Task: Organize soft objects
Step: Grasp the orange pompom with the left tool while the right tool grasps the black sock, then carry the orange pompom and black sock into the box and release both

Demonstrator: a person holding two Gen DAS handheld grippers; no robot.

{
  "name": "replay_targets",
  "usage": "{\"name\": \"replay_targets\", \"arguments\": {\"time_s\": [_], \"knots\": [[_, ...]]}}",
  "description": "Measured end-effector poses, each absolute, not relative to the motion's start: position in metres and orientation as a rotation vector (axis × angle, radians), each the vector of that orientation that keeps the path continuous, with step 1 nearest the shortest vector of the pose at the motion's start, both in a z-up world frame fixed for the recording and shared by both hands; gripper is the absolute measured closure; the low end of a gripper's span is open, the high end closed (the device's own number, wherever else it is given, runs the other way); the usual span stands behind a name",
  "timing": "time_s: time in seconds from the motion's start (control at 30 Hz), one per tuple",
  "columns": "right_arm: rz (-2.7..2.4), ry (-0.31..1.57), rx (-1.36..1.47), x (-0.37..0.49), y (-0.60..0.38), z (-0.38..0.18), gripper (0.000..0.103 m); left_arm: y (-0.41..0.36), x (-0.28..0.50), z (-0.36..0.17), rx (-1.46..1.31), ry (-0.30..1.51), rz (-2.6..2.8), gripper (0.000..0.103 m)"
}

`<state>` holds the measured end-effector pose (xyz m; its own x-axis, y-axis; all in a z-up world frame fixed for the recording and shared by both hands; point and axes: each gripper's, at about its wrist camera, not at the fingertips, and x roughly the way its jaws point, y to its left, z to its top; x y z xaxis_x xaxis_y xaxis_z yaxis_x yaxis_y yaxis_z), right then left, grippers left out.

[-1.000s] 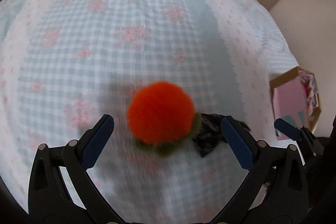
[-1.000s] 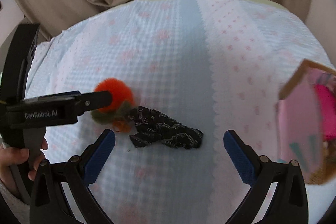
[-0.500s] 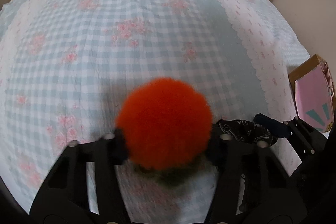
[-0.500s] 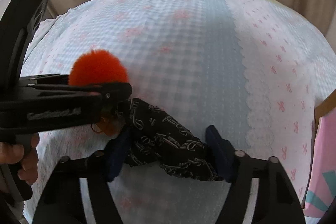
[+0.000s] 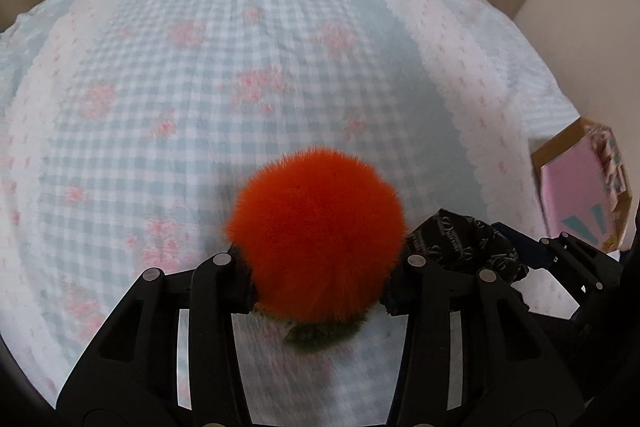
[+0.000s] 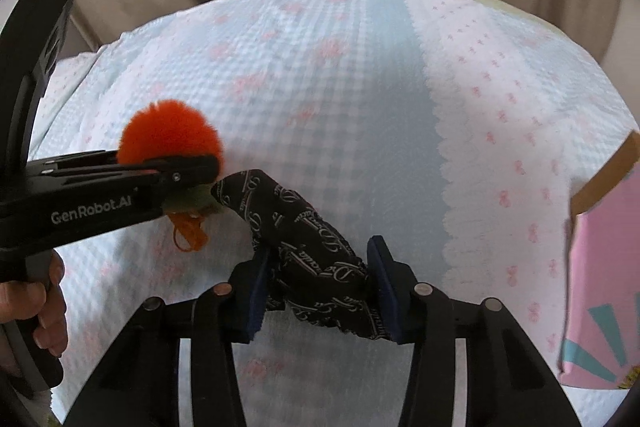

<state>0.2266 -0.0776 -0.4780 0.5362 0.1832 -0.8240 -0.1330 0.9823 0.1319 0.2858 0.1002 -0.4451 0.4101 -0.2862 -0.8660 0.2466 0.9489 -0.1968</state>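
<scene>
Since a second ago, I have closed both grippers: my left gripper point(image 5: 318, 287) clamps the orange pompom point(image 5: 316, 235), my right gripper point(image 6: 320, 291) pinches the black scrunchie point(image 6: 308, 251), both near centre on the checked cloth point(image 5: 200, 87). Risk: the two items touch, so lifting either may drag its neighbour or slip from compressed fluff.

Soft daylight, fisheye warp, slight blur

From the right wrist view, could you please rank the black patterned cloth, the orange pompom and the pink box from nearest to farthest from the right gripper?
1. Black patterned cloth: clamped between the jaws of the right gripper.
2. Orange pompom: up and left, held in the left gripper.
3. Pink box: far right edge.
</scene>
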Motion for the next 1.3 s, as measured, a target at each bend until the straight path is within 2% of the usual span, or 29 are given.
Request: {"name": "replay_targets", "arguments": {"time_s": [0.3, 0.57, 0.87, 1.07, 1.3], "knots": [[0.150, 0.933, 0.093, 0.212, -0.093, -0.402, 0.060, 0.099, 0.267, -0.368, -0.061, 1.041, -0.337, 0.063], [0.126, 0.905, 0.154, 0.180, -0.122, -0.304, 0.060, 0.090, 0.238, -0.265, -0.093, 0.966, -0.322, 0.063], [0.106, 0.865, 0.209, 0.140, -0.177, -0.207, 0.060, 0.040, 0.184, -0.163, -0.076, 0.887, -0.313, 0.063], [0.108, 0.828, 0.212, 0.117, -0.220, -0.170, 0.060, -0.001, 0.156, -0.136, -0.084, 0.865, -0.319, 0.063], [0.059, 0.807, 0.255, 0.101, -0.293, -0.165, 0.060, -0.068, 0.147, -0.123, -0.066, 0.851, -0.352, 0.063]]}}
